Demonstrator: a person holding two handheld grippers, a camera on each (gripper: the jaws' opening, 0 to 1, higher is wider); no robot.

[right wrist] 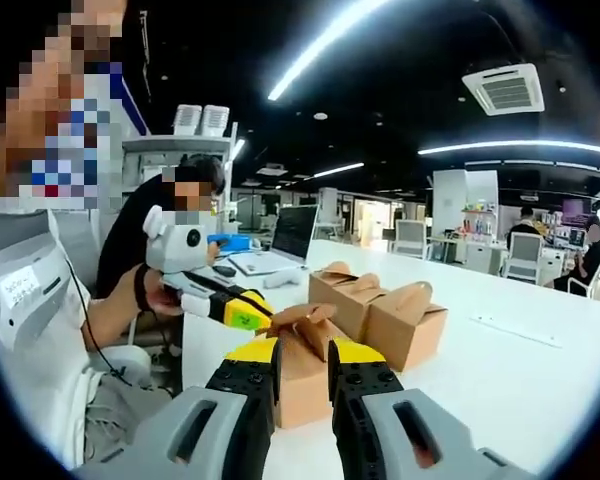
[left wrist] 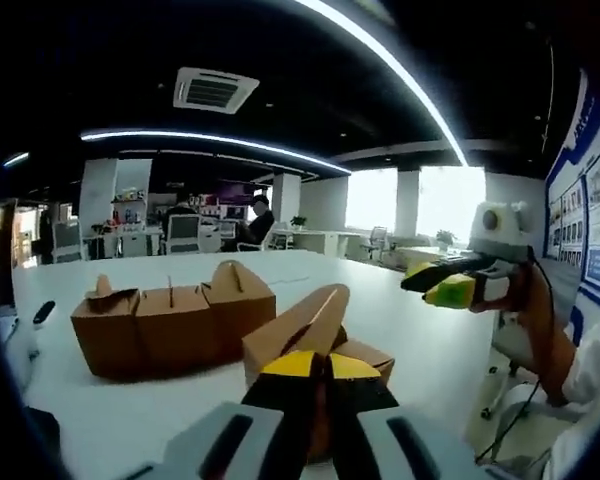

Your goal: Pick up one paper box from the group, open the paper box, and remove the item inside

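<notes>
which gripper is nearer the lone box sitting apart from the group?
Left. The left gripper is at the lone box, its fingers closed on the top flap. The right gripper hangs in the air off to the side, apart from it.

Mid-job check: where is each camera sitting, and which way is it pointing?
Left gripper view: rides the left tongs, closed on the single paper box, and faces across the white table into the office. The right tongs and the hand holding them enter from the right.
Right gripper view: rides the right tongs, open and apart from that box, and faces back towards the person. The other hand and a sleeve show on the left.
Shared: the paper box, the box group, the table, both tongs.
</notes>
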